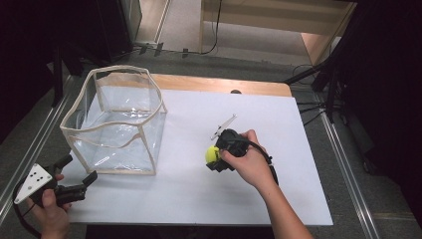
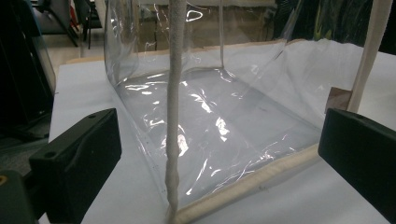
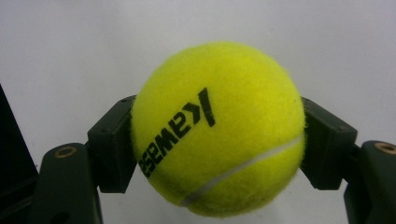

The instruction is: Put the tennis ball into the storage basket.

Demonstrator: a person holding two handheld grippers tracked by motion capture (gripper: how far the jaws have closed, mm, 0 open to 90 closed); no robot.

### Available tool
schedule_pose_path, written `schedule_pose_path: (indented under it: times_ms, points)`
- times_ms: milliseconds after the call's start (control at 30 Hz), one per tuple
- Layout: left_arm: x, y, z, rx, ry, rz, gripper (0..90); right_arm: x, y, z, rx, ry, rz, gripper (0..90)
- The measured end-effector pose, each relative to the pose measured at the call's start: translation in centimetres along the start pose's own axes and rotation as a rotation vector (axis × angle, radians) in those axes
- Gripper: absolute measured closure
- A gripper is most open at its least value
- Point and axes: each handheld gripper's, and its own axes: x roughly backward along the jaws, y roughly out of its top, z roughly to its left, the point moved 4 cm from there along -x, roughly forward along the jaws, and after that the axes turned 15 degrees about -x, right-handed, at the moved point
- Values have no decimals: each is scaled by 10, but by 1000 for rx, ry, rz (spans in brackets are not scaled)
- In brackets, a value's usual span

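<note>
A yellow tennis ball (image 3: pixel 219 126) with black lettering sits between the black jaws of my right gripper (image 3: pixel 219 140), which is shut on it. In the high view the ball (image 1: pixel 212 154) and right gripper (image 1: pixel 215 158) hang just above the white board, right of centre. A clear plastic bag with cream piping (image 1: pixel 117 119) stands open-topped at the board's left. My left gripper (image 1: pixel 79 172) rests at the near left corner, jaws open and aimed at the bag's near corner seam (image 2: pixel 173 116). Nothing is between its fingers (image 2: pixel 77 158).
The white board (image 1: pixel 199 199) lies on a wooden table whose far edge (image 1: pixel 219 83) shows. Metal rails (image 1: pixel 343 169) run along both sides. Dark equipment and cables stand beyond the right rail.
</note>
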Motion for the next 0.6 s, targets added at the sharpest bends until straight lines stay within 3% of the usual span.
schedule_pose_path:
  times_ms: [600]
  points:
    - [0,0,0,4,-2,-1,0,0,17,11,43,11,3,239]
